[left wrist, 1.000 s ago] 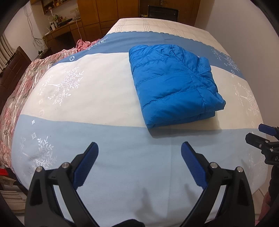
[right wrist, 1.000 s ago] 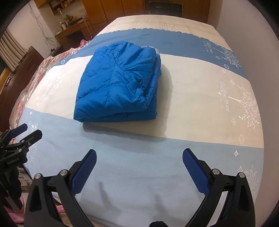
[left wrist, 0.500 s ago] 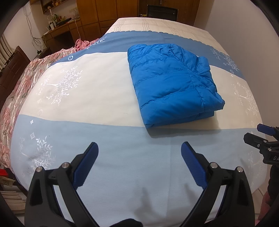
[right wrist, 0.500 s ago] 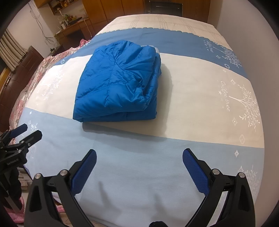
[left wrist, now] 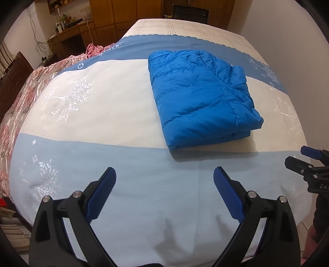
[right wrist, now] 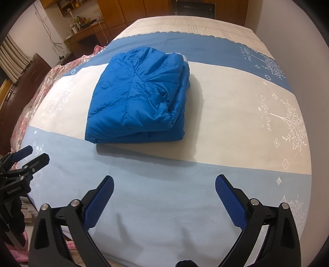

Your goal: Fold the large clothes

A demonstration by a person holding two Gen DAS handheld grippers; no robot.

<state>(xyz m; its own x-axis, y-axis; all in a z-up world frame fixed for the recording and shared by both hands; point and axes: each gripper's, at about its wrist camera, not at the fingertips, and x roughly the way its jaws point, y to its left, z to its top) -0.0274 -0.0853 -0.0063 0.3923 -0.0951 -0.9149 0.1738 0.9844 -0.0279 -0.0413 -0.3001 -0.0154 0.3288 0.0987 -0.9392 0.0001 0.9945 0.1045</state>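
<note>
A blue quilted puffer jacket (left wrist: pixel 202 96) lies folded into a thick rectangle on the bed (left wrist: pixel 102 106); it also shows in the right wrist view (right wrist: pixel 139 98). My left gripper (left wrist: pixel 164 174) is open and empty, held over the light-blue near band of the bedspread, well short of the jacket. My right gripper (right wrist: pixel 164 182) is open and empty too, over the same band. Each gripper shows at the edge of the other's view: the right one (left wrist: pixel 304 158) and the left one (right wrist: pixel 28 156).
The bedspread has blue and cream bands with white tree prints. A pink floral quilt (left wrist: pixel 18 98) hangs along the bed's left side. A wooden desk (left wrist: pixel 70 35) and wardrobes (left wrist: pixel 127 14) stand behind. A wall (right wrist: pixel 298 41) runs along the right.
Both grippers have stayed open and nearly still. The views have shifted very slightly; the jacket has not moved on the bed.
</note>
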